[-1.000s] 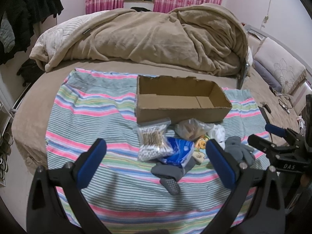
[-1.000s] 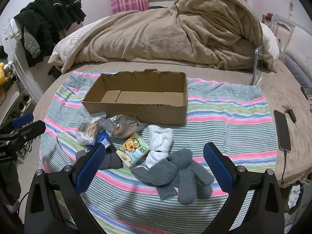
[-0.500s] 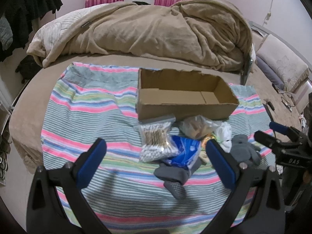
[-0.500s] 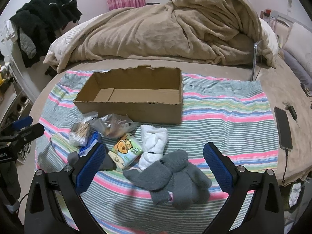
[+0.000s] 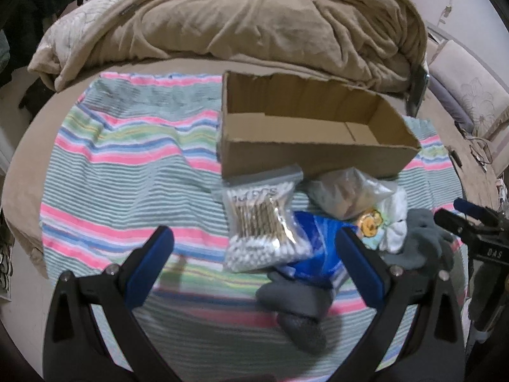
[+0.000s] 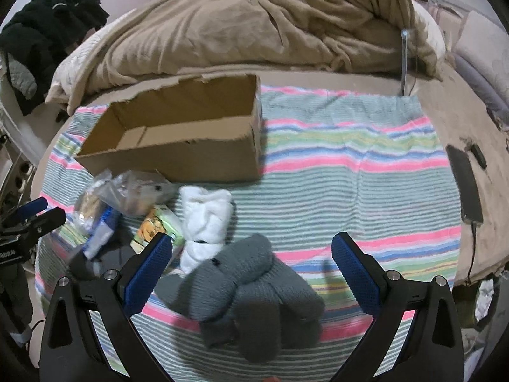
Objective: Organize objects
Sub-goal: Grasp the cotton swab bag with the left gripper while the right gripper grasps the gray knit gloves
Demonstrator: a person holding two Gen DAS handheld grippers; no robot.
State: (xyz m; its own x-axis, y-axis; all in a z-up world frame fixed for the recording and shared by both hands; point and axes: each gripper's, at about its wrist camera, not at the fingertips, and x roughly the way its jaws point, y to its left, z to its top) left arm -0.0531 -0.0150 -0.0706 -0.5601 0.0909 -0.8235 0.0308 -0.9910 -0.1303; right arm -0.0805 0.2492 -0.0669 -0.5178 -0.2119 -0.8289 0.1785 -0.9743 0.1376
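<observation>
An open, empty cardboard box (image 5: 311, 156) (image 6: 178, 156) stands on a striped towel (image 5: 127, 172) (image 6: 350, 178) on the bed. In front of it lies a pile: a bag of cotton swabs (image 5: 261, 229), a clear bag (image 5: 350, 191) (image 6: 136, 187), a blue packet (image 5: 315, 242), a cartoon tissue pack (image 6: 156, 226), white rolled socks (image 6: 206, 222), grey knit gloves (image 6: 251, 289) and a dark grey sock (image 5: 296, 305). My left gripper (image 5: 254, 264) is open above the swab bag. My right gripper (image 6: 251, 264) is open above the grey gloves.
A heaped tan blanket (image 5: 241, 19) fills the bed behind the box. A phone on a cable (image 6: 464, 184) lies on the bed at the right. Dark clothes (image 6: 47, 38) hang at the left. A pillow (image 5: 467, 95) lies far right.
Both grippers have moved forward and down toward the pile; the box and objects look larger. Both stay open. Nothing has been picked up.
</observation>
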